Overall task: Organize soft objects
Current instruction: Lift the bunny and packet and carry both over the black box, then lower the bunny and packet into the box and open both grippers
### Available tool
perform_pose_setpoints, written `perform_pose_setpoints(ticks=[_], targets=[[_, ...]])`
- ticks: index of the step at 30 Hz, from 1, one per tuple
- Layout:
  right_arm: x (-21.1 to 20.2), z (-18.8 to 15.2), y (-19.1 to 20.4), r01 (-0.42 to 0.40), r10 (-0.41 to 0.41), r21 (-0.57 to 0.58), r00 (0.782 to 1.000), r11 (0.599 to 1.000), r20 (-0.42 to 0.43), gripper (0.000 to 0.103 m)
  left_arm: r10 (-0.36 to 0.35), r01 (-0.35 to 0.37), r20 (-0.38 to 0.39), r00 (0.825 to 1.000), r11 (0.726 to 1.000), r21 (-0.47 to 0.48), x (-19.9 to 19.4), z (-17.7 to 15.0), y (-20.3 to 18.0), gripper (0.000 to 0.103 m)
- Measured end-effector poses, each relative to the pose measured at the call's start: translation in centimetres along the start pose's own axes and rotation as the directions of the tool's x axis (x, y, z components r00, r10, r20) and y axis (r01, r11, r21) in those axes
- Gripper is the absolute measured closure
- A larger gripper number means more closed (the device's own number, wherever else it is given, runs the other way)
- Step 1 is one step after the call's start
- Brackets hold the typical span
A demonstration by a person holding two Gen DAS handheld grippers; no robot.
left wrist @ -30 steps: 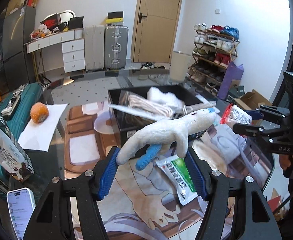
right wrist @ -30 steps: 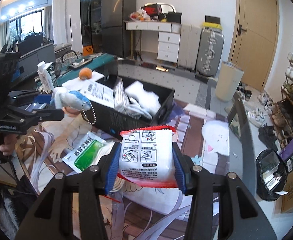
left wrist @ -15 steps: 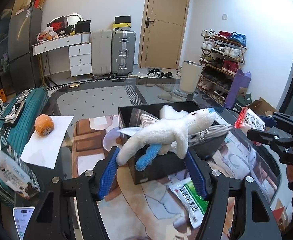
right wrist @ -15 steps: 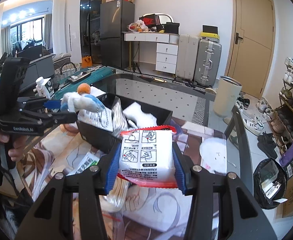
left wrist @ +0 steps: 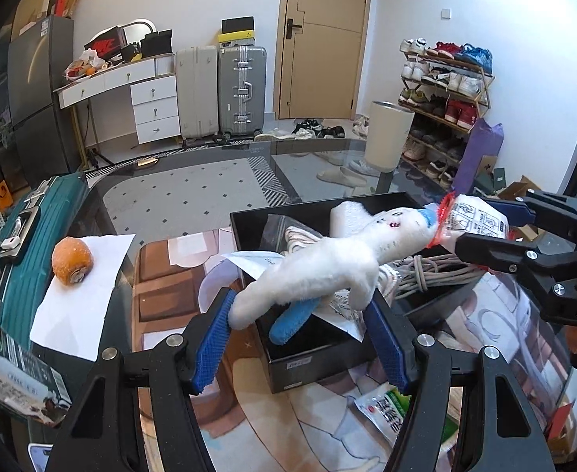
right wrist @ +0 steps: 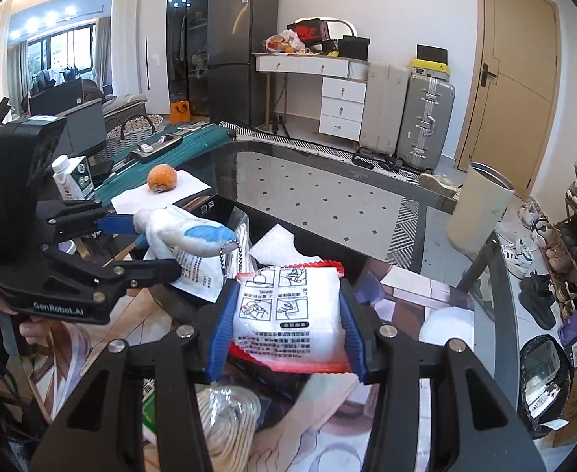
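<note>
My left gripper point(left wrist: 300, 326) is shut on a white plush toy point(left wrist: 328, 259) with blue limbs, held over the near end of a black box point(left wrist: 312, 358). The toy's head reaches toward the white, red-edged packet point(left wrist: 473, 220) carried by the right gripper point(left wrist: 497, 228). In the right wrist view my right gripper point(right wrist: 286, 324) is shut on that packet point(right wrist: 288, 306), above the box. The left gripper point(right wrist: 143, 244) shows there at left with the plush toy point(right wrist: 186, 236) and its bead chain. Inside the box lie coiled rope point(left wrist: 426, 271), a white cloth point(left wrist: 347, 214) and a paper sheet.
An orange point(left wrist: 71, 260) rests on white paper point(left wrist: 80, 295) at the table's left. A green-and-white packet point(left wrist: 391, 413) lies on the printed mat in front of the box. A milk carton point(right wrist: 68, 179) and a teal suitcase point(left wrist: 9, 244) stand at the left.
Both grippers have moved forward over the black box, carrying their loads. The packet and the plush toy's head have come close together. The box now fills the view below both grippers.
</note>
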State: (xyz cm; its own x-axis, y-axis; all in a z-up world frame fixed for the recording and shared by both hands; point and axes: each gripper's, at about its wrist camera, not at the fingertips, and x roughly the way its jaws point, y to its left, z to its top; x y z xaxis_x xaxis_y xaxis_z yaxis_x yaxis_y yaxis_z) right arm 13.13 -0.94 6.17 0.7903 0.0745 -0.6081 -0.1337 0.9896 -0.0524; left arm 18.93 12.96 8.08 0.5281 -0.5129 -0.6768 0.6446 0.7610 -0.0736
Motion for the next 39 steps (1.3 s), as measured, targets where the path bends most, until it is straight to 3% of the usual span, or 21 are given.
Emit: perform_pose_setpoints(ticks=[10,16,29,33,35,39], targets=[[1.2,1.4,0.0,0.002,-0.001,-0.009,1.0,1.0,0.01,0.055,-0.001,0.001,0.025,1.0,1.0,0.003,0.1,1.5,0.1,0.036],[2.3,2.0,-0.5,0.015,-0.015,0.002,1.0,1.0,0.007,0.055,0.001,0.0,-0.014,1.0,0.999,0.051,1.6,2.4,-0.8,0.036],[5.8,1.2,-1.1,-0.01,0.009,-0.011,0.996,1.0,-0.086,0.054,0.071,-0.065,-0.041,0.997,0.99,0.128,2.7,2.4,-1.9,0.029],[6.0,1.3,-1.2,0.004,-0.005,-0.015,0.996,1.0,-0.094,0.037,0.054,-0.046,-0.071,0.996,0.993,0.107,2.7,2.0,-1.4,0.026],[5.8,1.4,-1.3,0.021,-0.023,-0.024,0.996,0.999,-0.084,0.036,0.006,0.0,-0.096,0.995,0.998,0.055,2.8,1.9,-0.7,0.023],[4.3,1.5,-1.2,0.029,-0.031,-0.051,0.999,0.998,-0.04,0.03,-0.004,0.005,-0.078,0.997,1.0,0.023,2.7,1.5,-0.2,0.018]])
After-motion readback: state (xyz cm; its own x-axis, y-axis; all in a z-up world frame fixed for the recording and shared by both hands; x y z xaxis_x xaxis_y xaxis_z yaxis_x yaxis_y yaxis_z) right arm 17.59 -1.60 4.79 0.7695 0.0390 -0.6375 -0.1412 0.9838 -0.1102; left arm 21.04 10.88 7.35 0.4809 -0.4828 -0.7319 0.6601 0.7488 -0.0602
